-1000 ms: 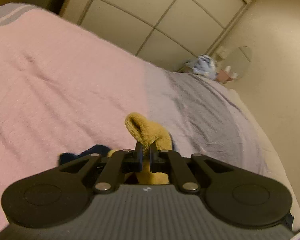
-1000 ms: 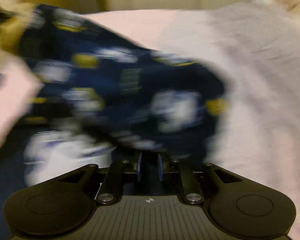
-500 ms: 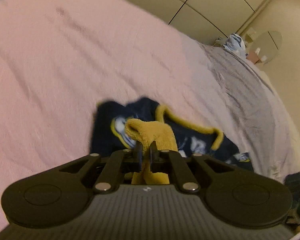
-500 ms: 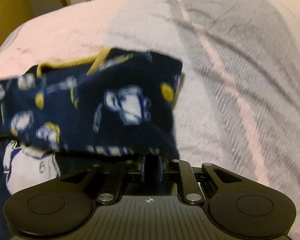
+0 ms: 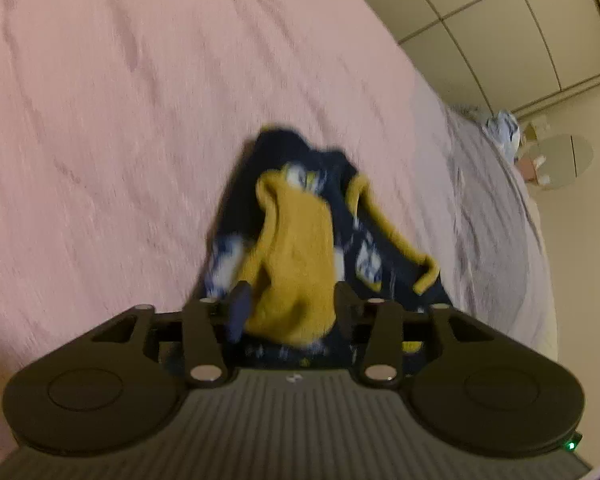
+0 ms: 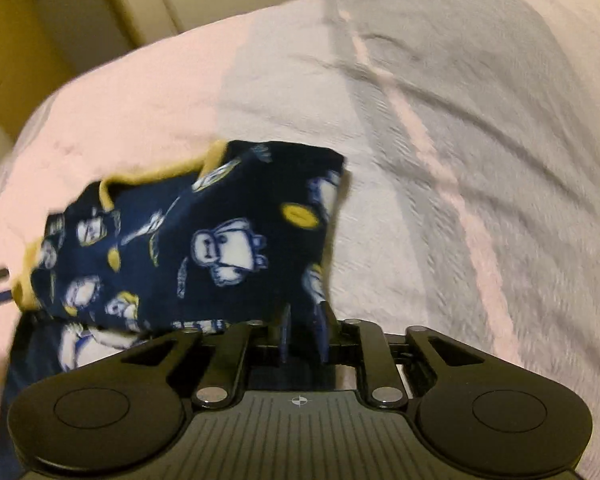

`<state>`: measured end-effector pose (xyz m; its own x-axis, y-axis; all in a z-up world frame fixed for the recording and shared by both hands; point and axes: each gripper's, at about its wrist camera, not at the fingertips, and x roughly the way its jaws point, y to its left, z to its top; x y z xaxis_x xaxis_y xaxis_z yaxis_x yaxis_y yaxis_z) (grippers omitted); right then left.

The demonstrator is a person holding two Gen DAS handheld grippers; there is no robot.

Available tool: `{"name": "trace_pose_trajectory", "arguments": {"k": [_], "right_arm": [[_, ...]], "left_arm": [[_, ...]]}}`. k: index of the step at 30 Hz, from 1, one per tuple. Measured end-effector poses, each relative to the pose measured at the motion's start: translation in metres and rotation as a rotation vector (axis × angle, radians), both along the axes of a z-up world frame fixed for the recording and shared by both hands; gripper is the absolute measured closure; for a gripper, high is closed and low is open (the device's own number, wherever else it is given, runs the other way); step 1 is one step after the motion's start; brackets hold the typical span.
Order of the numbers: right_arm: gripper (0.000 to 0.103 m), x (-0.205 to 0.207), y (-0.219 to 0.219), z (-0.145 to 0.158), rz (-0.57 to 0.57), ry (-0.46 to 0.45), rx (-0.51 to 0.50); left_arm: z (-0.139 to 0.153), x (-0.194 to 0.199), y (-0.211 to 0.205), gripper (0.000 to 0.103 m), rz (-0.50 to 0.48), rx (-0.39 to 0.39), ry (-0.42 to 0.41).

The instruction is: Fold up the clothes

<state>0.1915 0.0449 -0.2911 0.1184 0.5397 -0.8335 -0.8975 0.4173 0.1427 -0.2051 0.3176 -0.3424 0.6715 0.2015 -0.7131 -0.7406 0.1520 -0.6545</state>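
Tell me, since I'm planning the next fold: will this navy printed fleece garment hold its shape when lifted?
Probably not. The fleece garment sags and bunches on the bed, so it looks floppy. Its yellow cuff droops between the left gripper fingers; likely light, grippy rather than slippery.

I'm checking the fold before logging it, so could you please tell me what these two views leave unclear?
- Left wrist view: the left tongs stand apart around the yellow cuff; motion blur hides whether the fingers touch it.
- Left wrist view: the pale bundle at the far end of the bed is too small to identify.
- Right wrist view: the right tongs hide the garment edge; its left side is cut off.
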Motion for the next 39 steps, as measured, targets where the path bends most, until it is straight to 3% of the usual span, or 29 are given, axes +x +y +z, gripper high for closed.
{"name": "trace_pose_trajectory", "arguments": {"k": [1,4,6,7,8,9,11,14,17,21,22,24,27,29,32,36,39], "right_arm": [[0.057,-0.012,0.005,-0.005,0.060,-0.063,-0.028],[0.056,-0.050,0.014,-0.020,0.246,-0.264,-0.097],[0.056,-0.068,0.014,-0.029,0.329,-0.392,-0.103],[0.056,-0.073,0.016,-0.032,0.361,-0.437,-0.100],[0.062,-0.077,0.017,-0.035,0.384,-0.476,-0.090],[0.096,-0.077,0.018,-0.036,0.390,-0.505,-0.080],[0.100,-0.073,0.019,-0.037,0.364,-0.541,-0.066],[0.100,-0.060,0.015,-0.046,0.260,-0.527,-0.125],[0.097,-0.057,0.017,-0.055,0.271,-0.466,-0.187],[0.058,-0.045,0.016,-0.046,0.261,-0.376,-0.243],[0.057,-0.039,0.013,-0.038,0.253,-0.336,-0.244],[0.057,-0.029,0.002,-0.013,0.206,-0.260,-0.192],[0.057,-0.027,-0.004,0.024,0.126,-0.147,0.027],[0.057,-0.028,0.009,0.032,0.113,-0.107,0.143],[0.057,-0.043,0.047,0.012,0.171,-0.151,0.211],[0.057,-0.049,0.074,-0.057,0.199,-0.290,0.040],[0.056,-0.045,0.070,-0.051,0.173,-0.262,0.047]], "left_arm": [[-0.003,0.003,-0.001,0.064,0.000,-0.009,0.008],[-0.010,0.006,-0.001,0.074,0.016,-0.007,0.008],[-0.008,0.002,-0.004,0.090,0.020,0.000,0.016],[-0.007,0.000,-0.006,0.093,0.015,0.007,0.021],[-0.007,-0.001,-0.006,0.095,0.010,0.015,0.028],[-0.003,-0.001,-0.009,0.098,-0.007,0.042,0.028],[0.006,0.007,-0.014,0.099,-0.070,0.127,0.056],[0.000,0.021,-0.022,0.096,-0.190,0.196,0.172],[-0.007,0.034,-0.030,0.094,-0.284,0.258,0.288],[0.024,0.040,-0.033,0.089,-0.319,0.364,0.350],[0.034,0.037,-0.032,0.090,-0.301,0.377,0.350],[0.054,0.027,-0.029,0.091,-0.249,0.396,0.341],[0.079,0.026,-0.027,0.095,-0.193,0.440,0.284],[0.083,0.040,-0.026,0.095,-0.202,0.460,0.233],[0.057,0.077,-0.027,0.092,-0.272,0.484,0.230],[0.001,0.095,-0.018,0.100,-0.308,0.449,0.345],[-0.017,0.082,-0.010,0.100,-0.268,0.388,0.327]]}}
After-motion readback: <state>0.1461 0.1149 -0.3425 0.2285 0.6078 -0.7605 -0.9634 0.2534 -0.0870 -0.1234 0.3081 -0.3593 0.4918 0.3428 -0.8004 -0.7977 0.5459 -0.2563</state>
